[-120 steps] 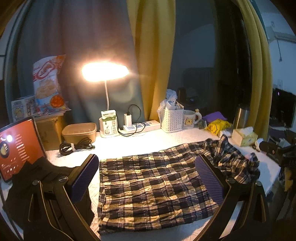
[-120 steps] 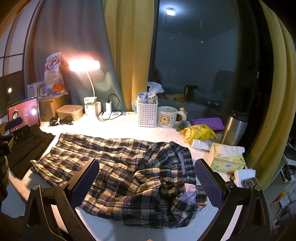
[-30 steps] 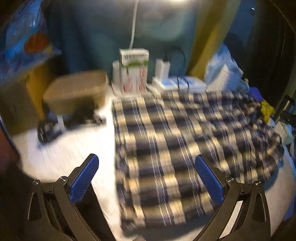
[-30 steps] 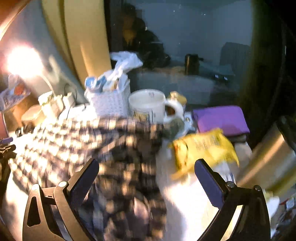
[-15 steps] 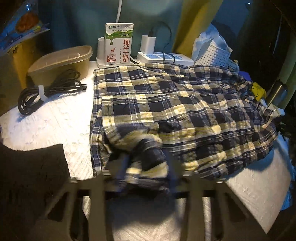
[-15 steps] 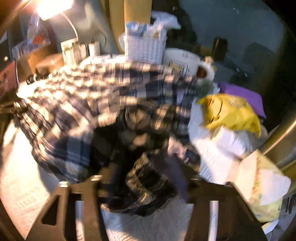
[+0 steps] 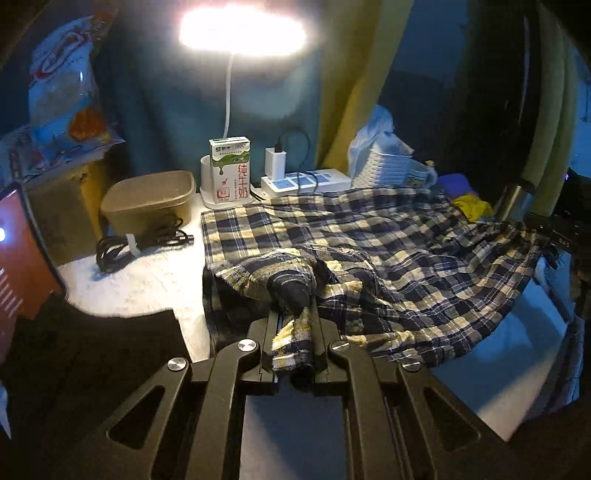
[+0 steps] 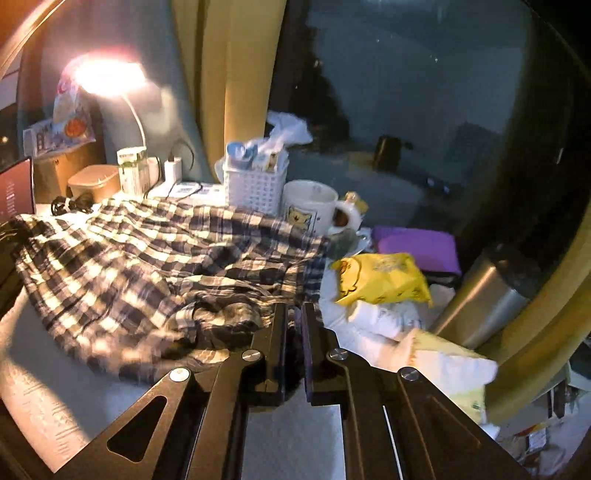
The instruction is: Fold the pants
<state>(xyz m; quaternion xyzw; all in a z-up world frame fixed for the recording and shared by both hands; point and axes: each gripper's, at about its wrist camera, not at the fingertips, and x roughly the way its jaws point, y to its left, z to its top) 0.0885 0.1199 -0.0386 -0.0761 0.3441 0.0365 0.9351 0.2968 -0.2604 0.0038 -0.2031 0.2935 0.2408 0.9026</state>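
Observation:
The plaid pants (image 7: 388, 236) lie across the white table, navy and cream checks, rumpled. My left gripper (image 7: 293, 314) is shut on a bunched near-left corner of the pants, lifted a little off the table. In the right wrist view the pants (image 8: 147, 258) spread to the left. My right gripper (image 8: 294, 314) is shut on the pants' near-right edge, with fabric pinched between the jaws. The other gripper shows faintly at the left edge of the right wrist view.
Along the back stand a lamp (image 7: 240, 33), milk carton (image 7: 231, 170), power strip (image 7: 306, 181), brown box (image 7: 147, 199), coiled cable (image 7: 140, 240) and white basket (image 8: 255, 188). A mug (image 8: 310, 206), yellow packet (image 8: 384, 277), purple cloth, steel flask (image 8: 484, 295) and tissues crowd the right.
Both grippers went from wide open to shut on the near edge of the pants. The gripped edges are now lifted and pulled toward the back, over the rest of the fabric.

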